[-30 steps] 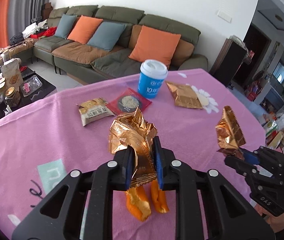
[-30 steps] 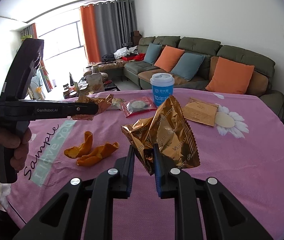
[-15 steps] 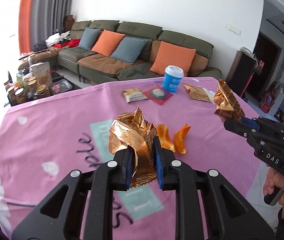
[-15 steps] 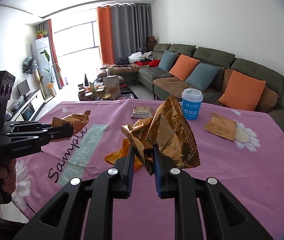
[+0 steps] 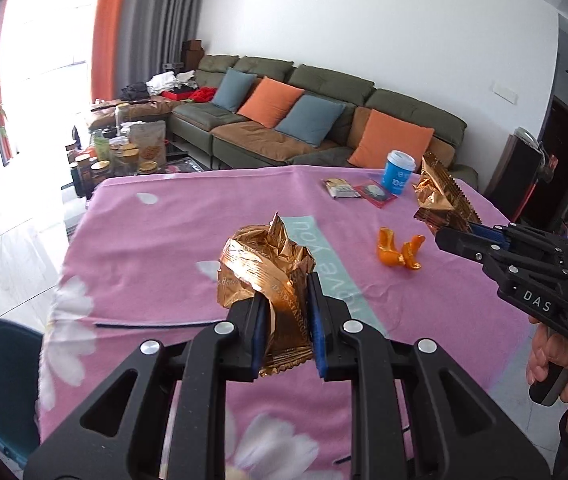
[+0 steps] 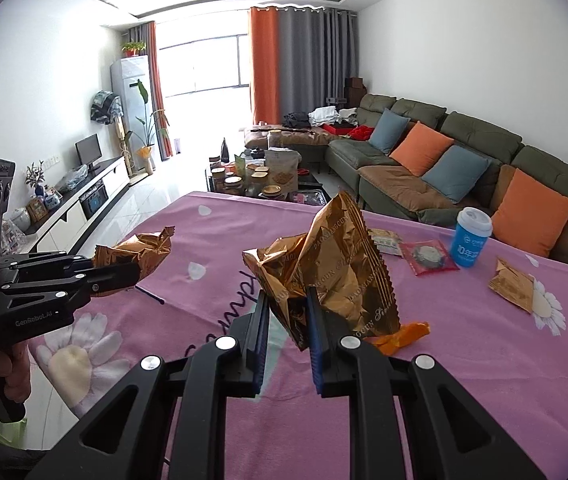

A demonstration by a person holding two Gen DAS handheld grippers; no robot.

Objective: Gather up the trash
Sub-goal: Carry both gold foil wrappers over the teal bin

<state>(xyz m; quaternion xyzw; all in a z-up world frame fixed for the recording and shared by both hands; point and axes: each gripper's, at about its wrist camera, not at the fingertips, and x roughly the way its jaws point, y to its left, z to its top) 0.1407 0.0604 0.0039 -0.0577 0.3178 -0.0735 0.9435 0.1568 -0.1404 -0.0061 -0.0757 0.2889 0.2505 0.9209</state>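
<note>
Clamping a gold wrapper (image 5: 268,276) each, both hand-held grippers (image 5: 284,320) hang above the tablecloth's edge (image 5: 80,224)

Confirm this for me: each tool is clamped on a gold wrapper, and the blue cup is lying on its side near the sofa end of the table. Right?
Not quite. The blue cup stands upright with its white lid on top, as the right wrist view shows. The rest holds: the left tool and right tool each clamp a gold wrapper.
</note>
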